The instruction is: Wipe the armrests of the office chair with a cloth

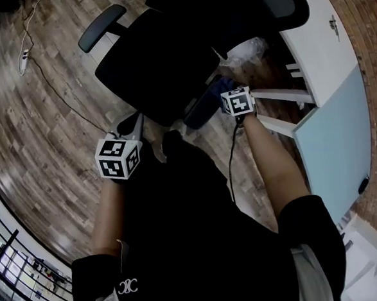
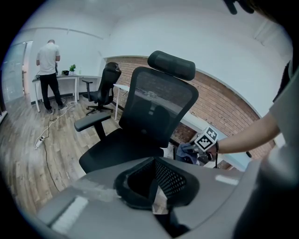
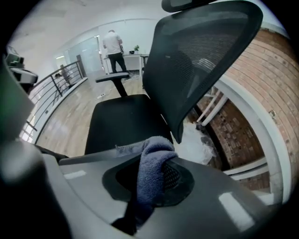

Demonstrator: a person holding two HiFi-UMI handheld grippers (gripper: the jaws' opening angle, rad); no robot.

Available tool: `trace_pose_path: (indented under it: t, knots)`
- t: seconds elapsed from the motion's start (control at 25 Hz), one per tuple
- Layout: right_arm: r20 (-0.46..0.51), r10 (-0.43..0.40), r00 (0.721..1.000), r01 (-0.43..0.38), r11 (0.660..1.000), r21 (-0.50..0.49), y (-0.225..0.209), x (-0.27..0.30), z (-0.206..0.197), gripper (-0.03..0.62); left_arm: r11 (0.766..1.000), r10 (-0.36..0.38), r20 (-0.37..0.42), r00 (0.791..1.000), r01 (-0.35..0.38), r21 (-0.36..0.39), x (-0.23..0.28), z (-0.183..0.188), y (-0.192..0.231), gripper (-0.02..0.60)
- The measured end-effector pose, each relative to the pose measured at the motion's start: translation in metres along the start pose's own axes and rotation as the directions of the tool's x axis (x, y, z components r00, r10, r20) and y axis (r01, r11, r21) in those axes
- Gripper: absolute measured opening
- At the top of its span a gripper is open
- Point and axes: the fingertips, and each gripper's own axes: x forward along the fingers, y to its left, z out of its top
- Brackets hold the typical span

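Observation:
A black office chair (image 1: 157,65) stands in front of me, its mesh back (image 3: 201,60) rising close on the right. My right gripper (image 1: 228,93) is shut on a blue cloth (image 1: 220,85) at the rear end of the chair's right armrest (image 1: 198,110). In the right gripper view the cloth (image 3: 152,163) hangs folded between the jaws. The left armrest (image 1: 101,27) is bare. My left gripper (image 1: 134,123) hovers at the seat's front edge, jaws together and empty. The left gripper view shows the cloth (image 2: 187,150) beside the right gripper's marker cube.
A white desk (image 1: 316,41) and brick wall sit right of the chair, with a plastic bag (image 1: 246,49) underneath. A power strip and cable (image 1: 24,58) lie on the wood floor. A person (image 2: 48,70) stands at a far desk near another chair (image 2: 105,86).

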Motion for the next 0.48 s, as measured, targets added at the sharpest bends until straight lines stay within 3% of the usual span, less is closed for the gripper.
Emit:
trace_pose_path:
  t: [0.32,0.48]
  knots:
    - [0.043,-0.061,0.997,0.062,0.998,-0.012,-0.013,0.003,0.015,0.049,1.000,0.007,-0.007,1.000,-0.007,-0.011,-0.004,-0.007,0.008,0.005]
    - [0.066,-0.028,0.997,0.028,1.000,-0.007,0.008,0.000,0.009,0.048,1.000,0.004,-0.009,1.000,-0.004,-0.018,-0.006,-0.009,0.012,0.005]
